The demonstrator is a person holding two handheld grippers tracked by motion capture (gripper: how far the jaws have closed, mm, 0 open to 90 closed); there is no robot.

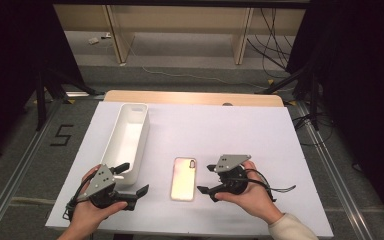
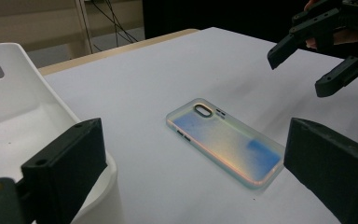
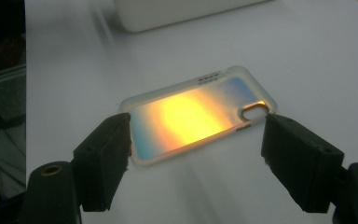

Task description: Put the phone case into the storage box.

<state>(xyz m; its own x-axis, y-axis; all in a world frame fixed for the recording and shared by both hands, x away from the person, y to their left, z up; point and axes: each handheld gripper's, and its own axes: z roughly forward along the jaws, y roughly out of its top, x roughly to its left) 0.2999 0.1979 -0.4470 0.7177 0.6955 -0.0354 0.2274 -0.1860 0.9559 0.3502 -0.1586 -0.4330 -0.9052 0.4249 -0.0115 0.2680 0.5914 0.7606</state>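
Both claws near counter's near edge: left claw [image 1: 130,185] jaws apart, empty, beside white tray [image 1: 130,117] at left side; right claw [image 1: 207,178] jaws apart, straddling long edge of iridescent phone case [image 1: 183,178], not yet gripping. Case flat on white counter [image 1: 220,130] between claws. Risk: thin, slick case flush with surface; closing jaws may skid it toward tray or pinch only rim, so it tilts and drops.
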